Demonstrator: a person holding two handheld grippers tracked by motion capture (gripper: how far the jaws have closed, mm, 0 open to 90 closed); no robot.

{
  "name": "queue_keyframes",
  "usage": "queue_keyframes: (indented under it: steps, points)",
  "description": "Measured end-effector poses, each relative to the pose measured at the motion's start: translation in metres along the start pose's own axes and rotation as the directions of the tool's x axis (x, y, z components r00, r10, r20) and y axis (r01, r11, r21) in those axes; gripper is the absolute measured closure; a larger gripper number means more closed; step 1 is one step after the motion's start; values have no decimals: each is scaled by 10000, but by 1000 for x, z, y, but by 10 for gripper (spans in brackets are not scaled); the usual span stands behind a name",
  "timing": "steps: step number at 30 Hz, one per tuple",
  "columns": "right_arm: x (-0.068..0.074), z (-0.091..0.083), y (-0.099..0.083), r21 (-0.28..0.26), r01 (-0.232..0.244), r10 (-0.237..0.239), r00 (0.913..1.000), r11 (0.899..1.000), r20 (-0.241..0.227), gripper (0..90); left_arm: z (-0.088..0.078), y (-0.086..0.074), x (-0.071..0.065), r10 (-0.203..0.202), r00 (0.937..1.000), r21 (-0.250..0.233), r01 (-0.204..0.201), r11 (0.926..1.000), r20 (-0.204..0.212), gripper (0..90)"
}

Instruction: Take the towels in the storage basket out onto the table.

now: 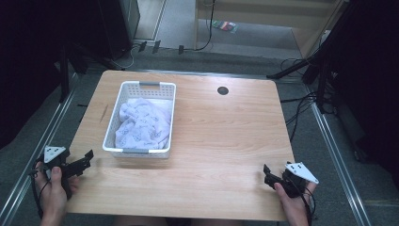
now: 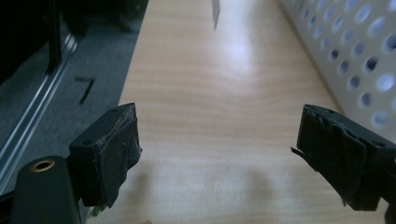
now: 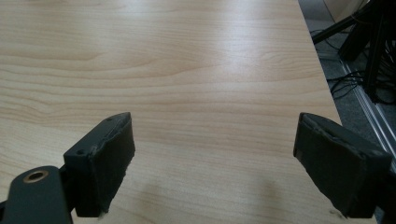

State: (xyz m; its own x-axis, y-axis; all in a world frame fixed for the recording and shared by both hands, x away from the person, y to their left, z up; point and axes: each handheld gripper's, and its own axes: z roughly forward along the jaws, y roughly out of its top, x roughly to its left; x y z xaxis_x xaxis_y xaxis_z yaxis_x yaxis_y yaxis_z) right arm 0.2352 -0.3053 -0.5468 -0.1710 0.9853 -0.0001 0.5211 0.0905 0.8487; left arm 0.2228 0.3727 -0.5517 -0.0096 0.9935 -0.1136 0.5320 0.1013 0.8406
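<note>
A white perforated basket stands on the left half of the wooden table, and a crumpled white cloth with a small print lies inside it. My left gripper rests at the table's left front edge, just left of the basket's near corner, jaws wide open with nothing between them. In the left gripper view the basket's wall runs along the right side past the open left gripper. My right gripper sits at the front right of the table, open and empty; the right gripper faces bare tabletop.
A round dark cable hole sits near the table's far edge. Metal rails flank the table on the floor, with cables and stand legs at the far right. A short dark mark lies left of the basket.
</note>
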Motion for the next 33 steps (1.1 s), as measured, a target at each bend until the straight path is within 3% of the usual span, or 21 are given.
queue_keyframes:
  steps: [3, 5, 6, 10, 12, 17, 22, 28, 33]
  points:
    - [0, 2, 1, 39, -46, 46, 10000, 10000, 29, 128, 0, 0, 5, -303, 9982, 9, 303, 9995, 525, 142]
    - [0, 3, 1, 143, -63, 62, 10000, 9999, 78, 131, 0, 0, 6, -262, 9976, 76, 258, 9996, 645, 143]
    - [0, 3, 1, 170, -72, 70, 9999, 9998, 152, 132, -1, 0, 7, -229, 9959, 338, 200, 9992, 873, 143]
    - [0, 2, 1, 86, -28, 27, 9999, 10000, 134, 132, -4, 1, 6, 31, 9974, 440, -62, 9990, 720, 123]
    - [-1, 2, 1, 51, -79, 79, 9999, 10000, 95, 131, -8, 3, 6, -20, 9947, 273, -8, 9996, 1027, 109]
    - [0, 4, 1, 124, 2, -2, 10000, 9999, -6, 132, -15, 11, 3, -43, 9921, 78, 33, 10000, 1257, 46]
    - [-1, 7, 3, 409, -50, 62, 9996, 9992, -270, 131, -20, 25, -5, 14, 9923, 88, -25, 10000, 1241, 36]
    - [0, 6, 2, 337, -1, 2, 10000, 9994, -25, 131, -27, 44, -15, 275, 9876, 186, -307, 9994, 1543, 20]
    - [1, 5, 2, 397, -41, 40, 10000, 9992, 37, 134, -29, 61, -24, 333, 9878, 358, -392, 9986, 1520, 20]
